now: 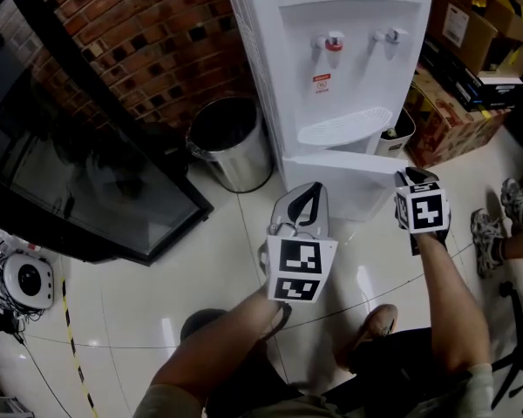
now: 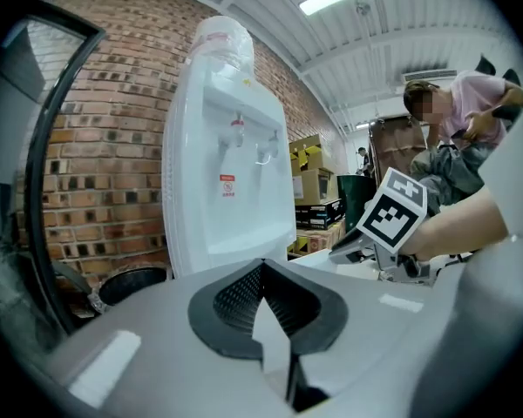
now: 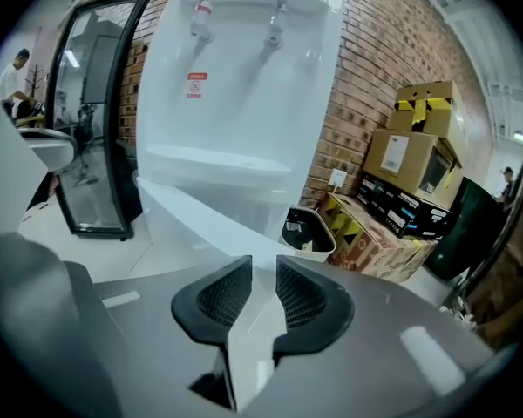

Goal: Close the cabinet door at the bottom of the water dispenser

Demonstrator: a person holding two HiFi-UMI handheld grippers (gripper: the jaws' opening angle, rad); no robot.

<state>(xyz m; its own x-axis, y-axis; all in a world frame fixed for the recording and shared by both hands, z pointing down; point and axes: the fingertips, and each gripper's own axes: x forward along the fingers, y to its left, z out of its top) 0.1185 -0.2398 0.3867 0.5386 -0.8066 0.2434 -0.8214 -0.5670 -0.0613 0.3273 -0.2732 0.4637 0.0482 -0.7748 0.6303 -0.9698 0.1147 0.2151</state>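
Closest to me, low in the head view, are the person's left forearm and right forearm, each ending in a gripper that points up-frame. Just left of centre, the left gripper has its jaws closed together at the tips with nothing between them. It sits just below the left part of the cabinet door, near it but, as far as I can see, not touching.

That door is the white panel at the foot of the water dispenser, just above frame centre. It stands ajar, with its long top edge running across the frame from left to right. I judge it to be hinged at its left end, so the free end stands out toward me at the right.

At that right end is the right gripper, jaws partly apart. Its own view shows the door's white panel running in from the left down to the gap between the pads. I see no pad pressing on it, so I take the gripper to be holding nothing. It is the nearer of the two to the free edge, so the coming push should go up-frame from there, toward the dispenser's body
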